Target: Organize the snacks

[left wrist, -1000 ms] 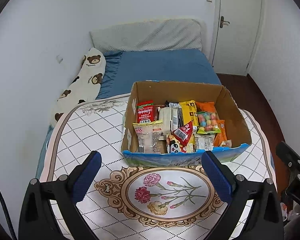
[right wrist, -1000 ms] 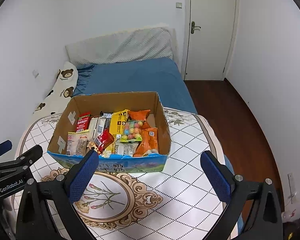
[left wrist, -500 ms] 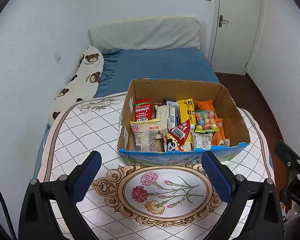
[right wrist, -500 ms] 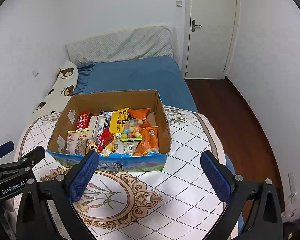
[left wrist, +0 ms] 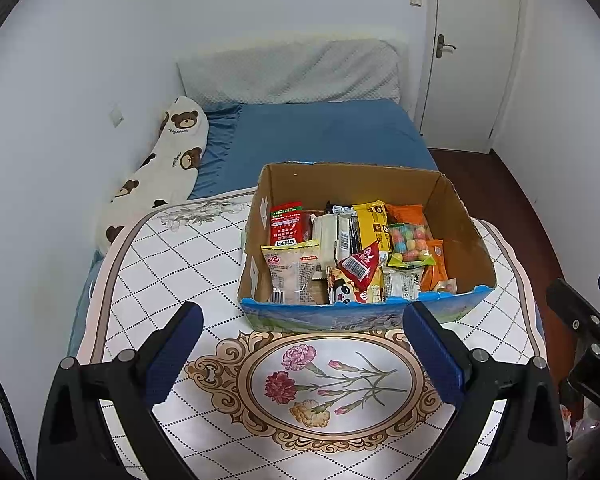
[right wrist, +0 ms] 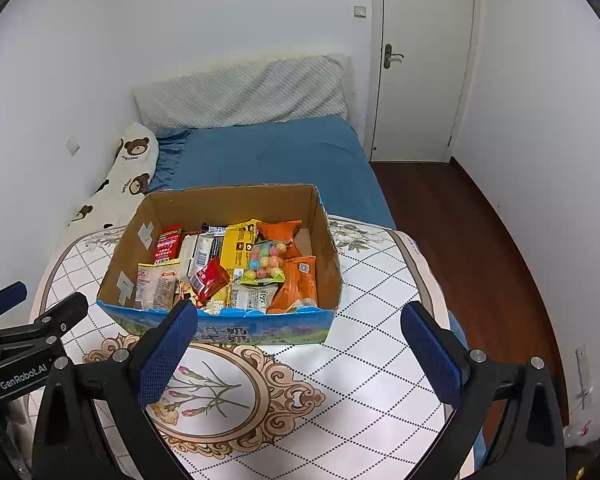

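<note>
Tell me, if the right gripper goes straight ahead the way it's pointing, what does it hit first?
Probably the near blue wall of the cardboard box, toward its right end; the right gripper is open and empty. Depth is uncertain.

- I am in a home bedroom.
- A bed (left wrist: 324, 136) with a blue sheet stands against the white wall, a grey pillow (left wrist: 292, 72) at its head.
- A long bear-print cushion (left wrist: 160, 172) lies along the bed's side.
- A white door (right wrist: 420, 60) and dark wood floor (right wrist: 480, 248) are to my right.

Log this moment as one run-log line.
left tongs: open, empty | right tongs: open, empty | cardboard box: on table, holds snacks | none removed
</note>
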`<state>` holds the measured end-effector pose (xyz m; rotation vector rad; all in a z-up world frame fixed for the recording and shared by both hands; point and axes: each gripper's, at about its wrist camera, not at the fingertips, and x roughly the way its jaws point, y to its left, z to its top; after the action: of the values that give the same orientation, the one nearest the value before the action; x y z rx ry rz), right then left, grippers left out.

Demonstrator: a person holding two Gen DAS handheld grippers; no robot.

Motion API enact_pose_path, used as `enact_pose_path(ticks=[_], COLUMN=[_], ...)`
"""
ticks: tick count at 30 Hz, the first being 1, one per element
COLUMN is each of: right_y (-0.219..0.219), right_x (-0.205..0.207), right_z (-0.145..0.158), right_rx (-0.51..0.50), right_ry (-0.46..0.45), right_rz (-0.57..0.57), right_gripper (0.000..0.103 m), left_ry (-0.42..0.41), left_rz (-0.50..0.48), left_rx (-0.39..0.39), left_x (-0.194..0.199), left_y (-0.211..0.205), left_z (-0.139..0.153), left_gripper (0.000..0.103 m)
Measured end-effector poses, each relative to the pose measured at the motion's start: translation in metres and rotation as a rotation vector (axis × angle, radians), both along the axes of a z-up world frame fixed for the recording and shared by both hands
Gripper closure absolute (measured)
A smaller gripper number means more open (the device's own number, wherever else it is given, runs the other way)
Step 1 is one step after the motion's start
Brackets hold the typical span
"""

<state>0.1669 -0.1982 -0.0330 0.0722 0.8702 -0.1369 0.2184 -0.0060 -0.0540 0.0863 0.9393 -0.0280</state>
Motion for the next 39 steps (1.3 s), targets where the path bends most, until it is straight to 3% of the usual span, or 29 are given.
enact_pose_path(ticks=[39], right_y=[-0.0016], right_x=[-0.0039], right_z=[0.0022], right_rx=[0.01], right_ry=[0.003], right_rz=[-0.004], right_gripper=[0.0], left_ry=[-0.009], left_rz=[-0.027], left_rx=[-0.004], left_x=[-0.0033], left_y=[-0.0039], left_z=[0.0061], left_gripper=[0.0])
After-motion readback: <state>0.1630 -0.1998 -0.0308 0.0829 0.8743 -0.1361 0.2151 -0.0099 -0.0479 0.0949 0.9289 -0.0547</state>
